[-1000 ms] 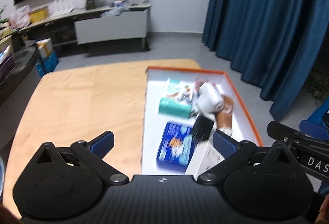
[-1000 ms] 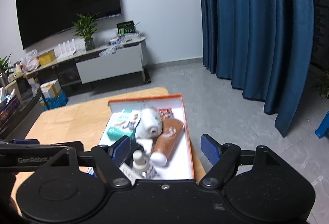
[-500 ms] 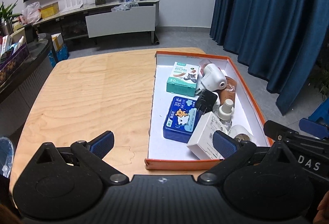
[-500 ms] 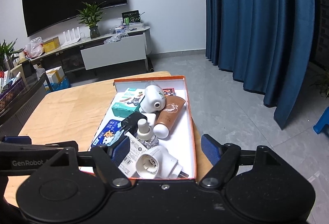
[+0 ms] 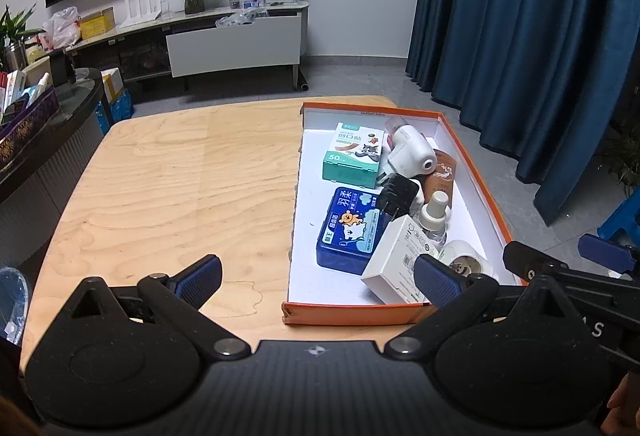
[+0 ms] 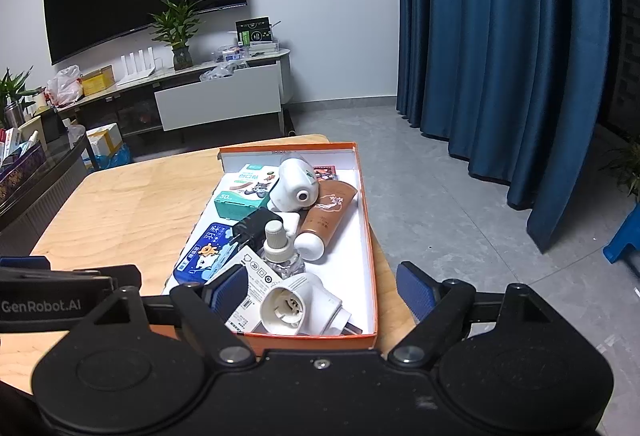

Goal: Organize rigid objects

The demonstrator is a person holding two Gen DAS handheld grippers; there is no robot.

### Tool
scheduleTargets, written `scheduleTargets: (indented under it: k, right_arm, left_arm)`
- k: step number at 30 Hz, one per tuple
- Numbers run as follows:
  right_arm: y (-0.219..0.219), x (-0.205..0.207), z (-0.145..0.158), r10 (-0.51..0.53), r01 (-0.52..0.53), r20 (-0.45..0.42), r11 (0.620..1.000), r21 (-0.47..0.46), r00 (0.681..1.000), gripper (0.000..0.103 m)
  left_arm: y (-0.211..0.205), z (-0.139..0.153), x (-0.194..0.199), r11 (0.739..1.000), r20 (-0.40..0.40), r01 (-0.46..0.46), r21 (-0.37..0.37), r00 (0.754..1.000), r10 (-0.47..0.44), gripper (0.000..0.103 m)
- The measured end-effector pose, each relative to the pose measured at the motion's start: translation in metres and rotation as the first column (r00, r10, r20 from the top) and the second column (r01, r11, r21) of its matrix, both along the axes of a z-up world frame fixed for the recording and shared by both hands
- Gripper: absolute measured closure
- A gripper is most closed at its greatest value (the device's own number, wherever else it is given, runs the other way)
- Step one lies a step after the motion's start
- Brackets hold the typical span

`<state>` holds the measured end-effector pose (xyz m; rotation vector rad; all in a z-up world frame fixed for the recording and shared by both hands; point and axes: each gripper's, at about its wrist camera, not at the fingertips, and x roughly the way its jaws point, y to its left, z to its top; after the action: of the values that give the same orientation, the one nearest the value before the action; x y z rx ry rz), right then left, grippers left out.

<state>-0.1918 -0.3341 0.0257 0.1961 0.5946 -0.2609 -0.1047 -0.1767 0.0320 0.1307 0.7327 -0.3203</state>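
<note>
An orange-rimmed box point(image 5: 476, 171) point(image 6: 366, 220) sits on the right side of a wooden table point(image 5: 180, 187). It holds a green carton point(image 5: 354, 155) point(image 6: 244, 193), a blue tin point(image 5: 350, 226) point(image 6: 206, 252), a black plug point(image 5: 398, 193), a white device point(image 5: 412, 153) point(image 6: 294, 183), a brown tube point(image 6: 328, 213), a small clear bottle point(image 5: 434, 215) point(image 6: 278, 248), a white carton point(image 5: 396, 256) and a white lamp socket point(image 6: 300, 302). My left gripper point(image 5: 316, 276) is open and empty above the box's near left corner. My right gripper point(image 6: 318, 290) is open and empty above the box's near end.
A dark counter point(image 5: 44, 139) with boxes stands left of the table. A TV stand point(image 5: 224, 35) with a plant is at the back wall. Blue curtains point(image 5: 520, 35) hang on the right, with bare floor point(image 6: 460, 195) beside the table.
Both grippers have pulled back and risen, so the near end of the box and more of the table now show. Both stay open. The objects in the box have not moved.
</note>
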Motion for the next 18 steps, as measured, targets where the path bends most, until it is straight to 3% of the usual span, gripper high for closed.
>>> scheduleTargets:
  k: [18]
  right_arm:
    - [0.0029,0.0089,-0.0076,0.008,-0.009,-0.028,1.000,-0.003,1.000,0.007]
  left_arm:
    - [0.0029,-0.0022,0.0023,1.000,0.006,0.007,-0.012,1.000,-0.007,0.000]
